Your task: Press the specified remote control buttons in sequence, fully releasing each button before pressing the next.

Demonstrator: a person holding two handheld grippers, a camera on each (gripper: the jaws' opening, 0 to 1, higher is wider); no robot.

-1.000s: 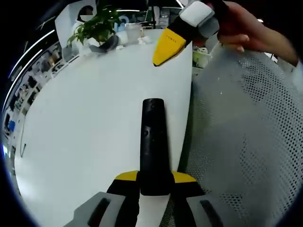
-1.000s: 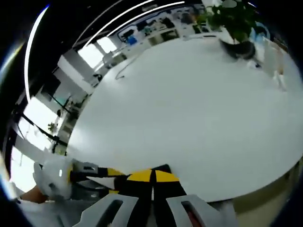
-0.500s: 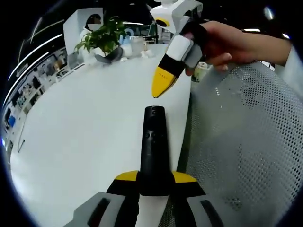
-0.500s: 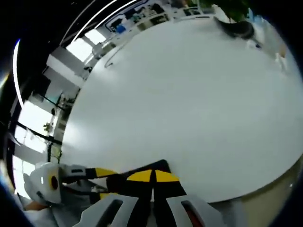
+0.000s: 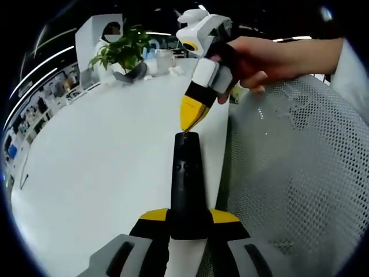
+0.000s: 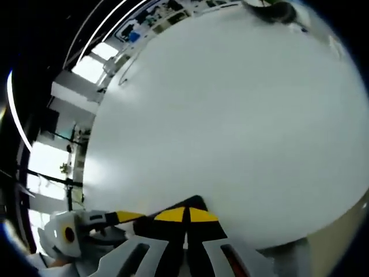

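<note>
One black remote control (image 5: 186,184) is clamped between the jaws of the left gripper (image 5: 187,222), sticking out over the edge of the single white table (image 5: 104,167). The right gripper (image 5: 193,112), held in a person's hand (image 5: 253,57), points its yellow tips down at the remote's far end (touching it or just shy, I cannot tell), jaws pressed together on nothing. One potted plant (image 5: 122,51) stands at the table's far side. One grey mesh chair (image 5: 300,173) sits just beside the table.

In the right gripper view, its own yellow tips (image 6: 185,216) meet, the left gripper (image 6: 86,228) alongside.
</note>
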